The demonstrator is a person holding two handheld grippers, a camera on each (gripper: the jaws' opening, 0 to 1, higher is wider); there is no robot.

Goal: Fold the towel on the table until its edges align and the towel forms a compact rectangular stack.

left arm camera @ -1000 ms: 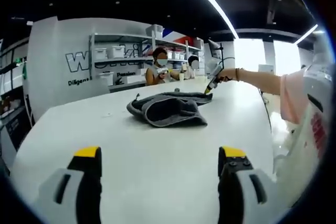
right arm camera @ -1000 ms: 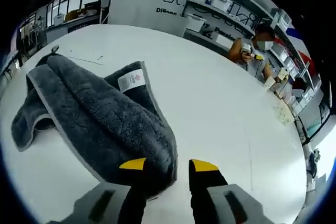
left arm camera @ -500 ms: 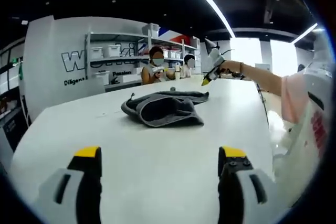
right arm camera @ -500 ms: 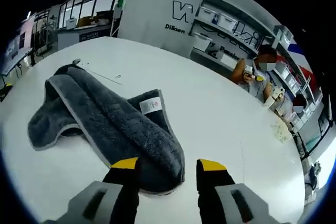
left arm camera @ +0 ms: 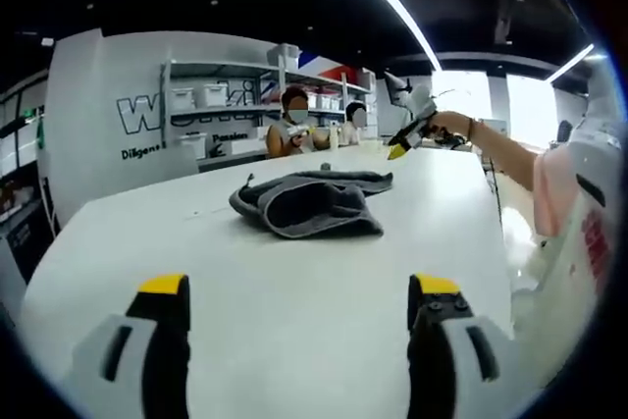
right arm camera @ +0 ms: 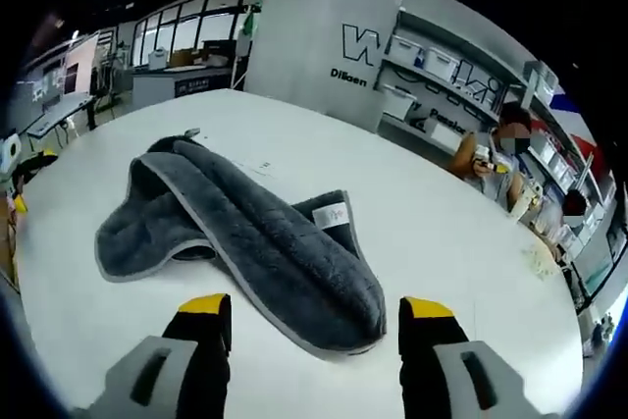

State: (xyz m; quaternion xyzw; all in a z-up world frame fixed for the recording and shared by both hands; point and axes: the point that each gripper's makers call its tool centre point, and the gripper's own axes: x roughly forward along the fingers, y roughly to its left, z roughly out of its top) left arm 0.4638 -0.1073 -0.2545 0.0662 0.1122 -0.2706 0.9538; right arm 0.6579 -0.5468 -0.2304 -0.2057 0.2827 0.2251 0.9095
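The curved white wall panel (right arm camera: 324, 36) behind the shelving carries large dark lettering that begins with "W" and, below it, smaller text starting "Dil"; the shelves hide the remainder. The small white label (right arm camera: 332, 214) sewn on the grey towel is too small to read.

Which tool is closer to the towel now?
The right tool: the towel lies just beyond its tips. The left tool stays far back across the table.

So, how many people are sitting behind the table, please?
2: one person in front of the shelves, another person just to the right of the first. More may be hidden.
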